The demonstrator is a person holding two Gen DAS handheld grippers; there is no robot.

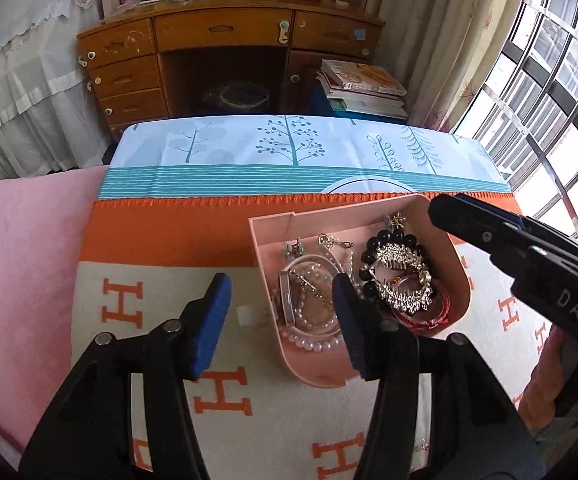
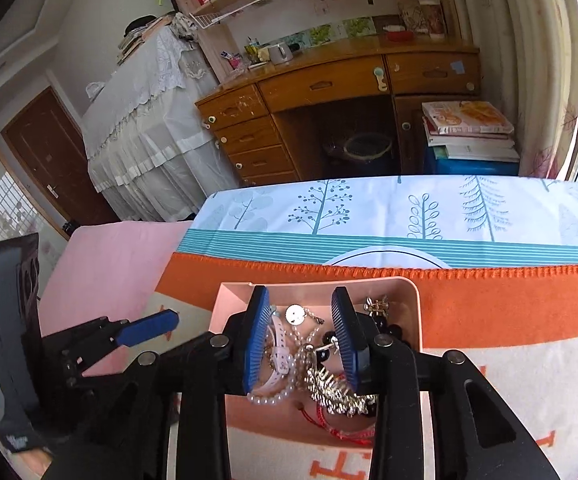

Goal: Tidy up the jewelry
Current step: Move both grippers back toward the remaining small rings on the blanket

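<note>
Nearest, the left gripper (image 1: 281, 320) is seen with its jaws standing apart and nothing pressed between the pads; one finger hangs over the near left wall of the pink tray (image 1: 459, 280), the other outside it above the orange-and-cream blanket (image 1: 161, 240). The right gripper (image 2: 303, 338) is held over the tray's middle, its jaws parted and clasping nothing, though a white watch (image 2: 279, 354) and a pearl strand (image 2: 267, 398) lie beneath the gap. Inside the tray, a rhinestone hair comb (image 1: 399, 276) is heaped on a black bead bracelet (image 1: 389, 240) toward the right wall, with a red cord (image 1: 421, 322) at the near right corner. The step in hand is judged to be the first pick from the tangle; a single piece must be isolated and closed upon, so that neighbours are not dragged out. Beyond the tray, a tree-print cloth (image 1: 289, 148) is spread; farther off a wooden desk (image 1: 225, 36) is seen.
</note>
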